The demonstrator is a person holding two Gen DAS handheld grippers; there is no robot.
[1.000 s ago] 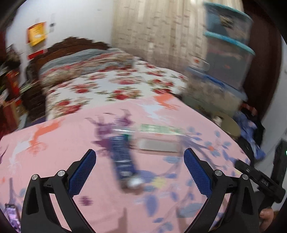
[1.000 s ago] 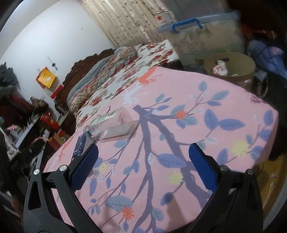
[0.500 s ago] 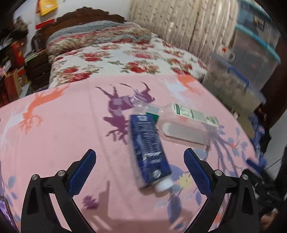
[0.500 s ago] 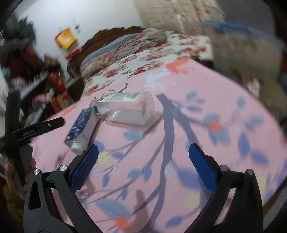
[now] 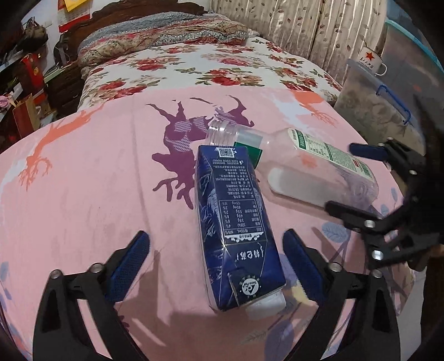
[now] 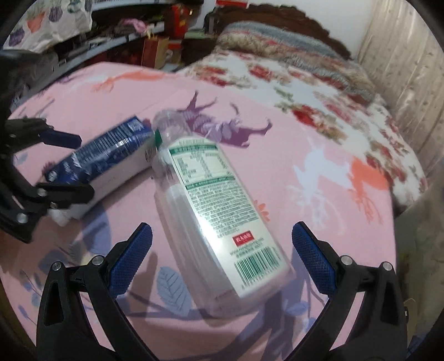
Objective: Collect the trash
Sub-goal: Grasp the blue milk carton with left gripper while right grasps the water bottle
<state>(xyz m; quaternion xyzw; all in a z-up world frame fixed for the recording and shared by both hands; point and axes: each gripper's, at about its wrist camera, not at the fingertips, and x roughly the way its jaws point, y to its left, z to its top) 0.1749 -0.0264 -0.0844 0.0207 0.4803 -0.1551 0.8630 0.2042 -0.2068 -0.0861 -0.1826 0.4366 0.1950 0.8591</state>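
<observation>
The blue drink carton [image 5: 236, 227] lies flat right between the wide-spread fingers of the left gripper [image 5: 216, 255], capped end toward the camera, neither pad touching it. Just ahead and to the right of that gripper, the clear plastic bottle [image 5: 302, 169] lies on its side, its uncapped neck against the carton's far corner. Over on the other side, the right gripper [image 6: 222, 250] is spread just as wide, and the bottle [image 6: 219, 213] sits between its blue pads, base end nearest, label up, nothing gripped. The carton [image 6: 108, 158] shows off to this gripper's front left.

Both pieces rest on a pink bedspread [image 5: 83, 180] printed with deer and leaves. Beyond it, a floral quilt [image 5: 216, 66] runs back to a dark wooden headboard [image 5: 116, 16].

The left view alone catches a curtain [image 5: 319, 27], a star-marked enamel mug [image 5: 370, 61] and a storage bin with a blue handle [image 5: 374, 102] far right. The right view alone picks up cluttered shelves [image 6: 111, 33] at far left, somewhat blurred. Each camera sees the other gripper at its edge.
</observation>
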